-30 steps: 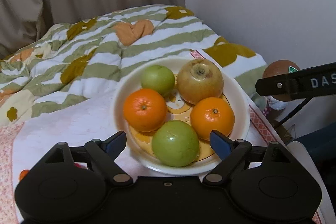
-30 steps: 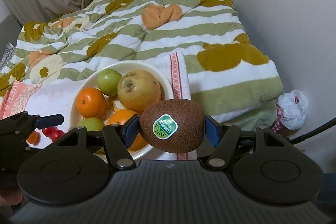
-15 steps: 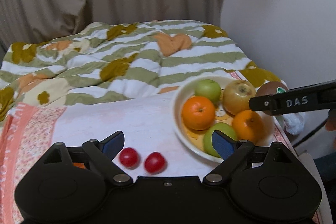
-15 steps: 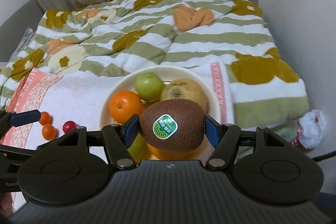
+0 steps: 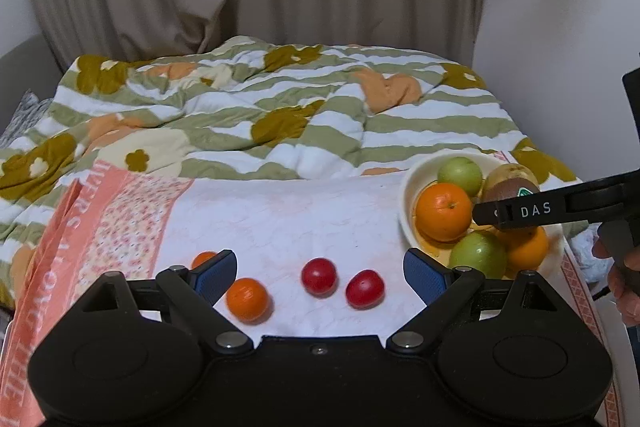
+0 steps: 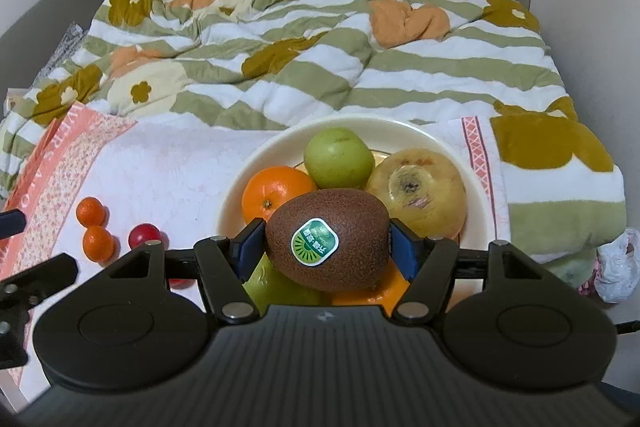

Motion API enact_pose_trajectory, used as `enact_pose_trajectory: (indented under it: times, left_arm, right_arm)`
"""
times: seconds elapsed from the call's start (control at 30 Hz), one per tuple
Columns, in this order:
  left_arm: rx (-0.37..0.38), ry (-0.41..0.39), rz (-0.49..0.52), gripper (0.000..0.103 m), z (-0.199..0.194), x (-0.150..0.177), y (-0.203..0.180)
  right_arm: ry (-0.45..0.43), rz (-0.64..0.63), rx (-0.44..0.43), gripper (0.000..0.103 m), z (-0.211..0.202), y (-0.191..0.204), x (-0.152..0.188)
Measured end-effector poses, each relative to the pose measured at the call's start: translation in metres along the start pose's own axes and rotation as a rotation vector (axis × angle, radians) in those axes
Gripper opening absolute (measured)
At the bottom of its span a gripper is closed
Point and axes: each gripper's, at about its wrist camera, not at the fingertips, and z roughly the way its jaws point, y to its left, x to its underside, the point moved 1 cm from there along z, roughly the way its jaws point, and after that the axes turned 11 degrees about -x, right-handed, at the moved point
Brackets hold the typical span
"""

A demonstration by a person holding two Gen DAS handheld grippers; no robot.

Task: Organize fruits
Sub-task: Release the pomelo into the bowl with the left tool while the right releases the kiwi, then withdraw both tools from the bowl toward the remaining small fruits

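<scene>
Two grippers: the right gripper (image 6: pixel 327 239) clamps a kiwi (image 6: pixel 327 237), long axis crosswise, directly above the crowded fruit bowl (image 6: pixel 256 163). The left gripper (image 5: pixel 318 273), spread wide and holding nothing, hovers nearest the cherry tomatoes (image 5: pixel 319 276) and kumquats (image 5: pixel 247 299) on the towel (image 5: pixel 280 219). The kiwi hides the bowl's near fruit.

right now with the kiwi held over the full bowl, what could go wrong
The bowl already holds five fruits, so the kiwi released by the right gripper would land on top of them and could roll over the rim. It may also knock the orange out. The open left gripper could nudge the loose cherry tomatoes, which roll easily.
</scene>
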Motion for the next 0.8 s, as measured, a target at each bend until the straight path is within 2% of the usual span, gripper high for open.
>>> enact_pose_trajectory:
  times: [0.07, 0.17, 0.47, 0.8]
  left_arm:
    - [-0.009, -0.001, -0.01, 0.093, -0.004, 0.002, 0.004]
    - [-0.024, -0.006, -0.025, 0.093, -0.011, 0.005, 0.01]
    - [-0.04, -0.022, -0.061, 0.093, -0.034, 0.015, 0.024]
    - [-0.076, -0.097, -0.099, 0.093, -0.085, 0.021, 0.037]
  right_arm:
    - [0.006, 0.001, 0.009, 0.083, 0.002, 0.001, 0.0]
    - [-0.02, -0.014, 0.011, 0.103, -0.005, 0.005, 0.002]
    - [-0.059, -0.008, 0.026, 0.103, -0.035, 0.013, 0.017]
    - [-0.136, -0.052, 0.025, 0.103, -0.095, 0.032, 0.031]
